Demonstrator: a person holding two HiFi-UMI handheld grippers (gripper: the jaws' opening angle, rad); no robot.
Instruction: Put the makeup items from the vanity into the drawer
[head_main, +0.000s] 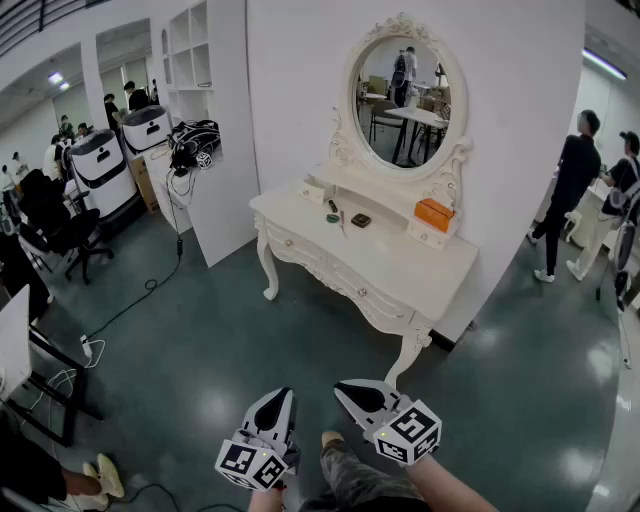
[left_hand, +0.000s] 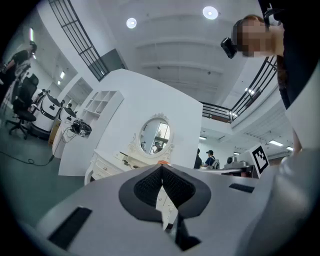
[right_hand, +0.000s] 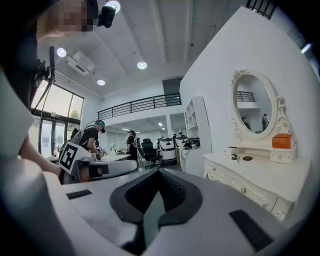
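Observation:
A white vanity (head_main: 400, 262) with an oval mirror (head_main: 405, 95) stands against the wall, some way ahead of me. On its top lie small makeup items: a round green one (head_main: 332, 217), a dark flat case (head_main: 361, 220) and a slim stick (head_main: 342, 221). An orange box (head_main: 434, 214) sits on the raised shelf. The drawers (head_main: 345, 279) in the front are shut. My left gripper (head_main: 283, 397) and right gripper (head_main: 345, 392) hang low over the floor, far from the vanity, both shut and empty. The vanity (right_hand: 260, 175) shows at the right in the right gripper view.
Dark green floor (head_main: 210, 350) lies between me and the vanity. Office chairs (head_main: 55, 225) and white machines (head_main: 100, 165) stand at the left, with a cable (head_main: 140, 295) on the floor. People (head_main: 570, 190) stand at the right.

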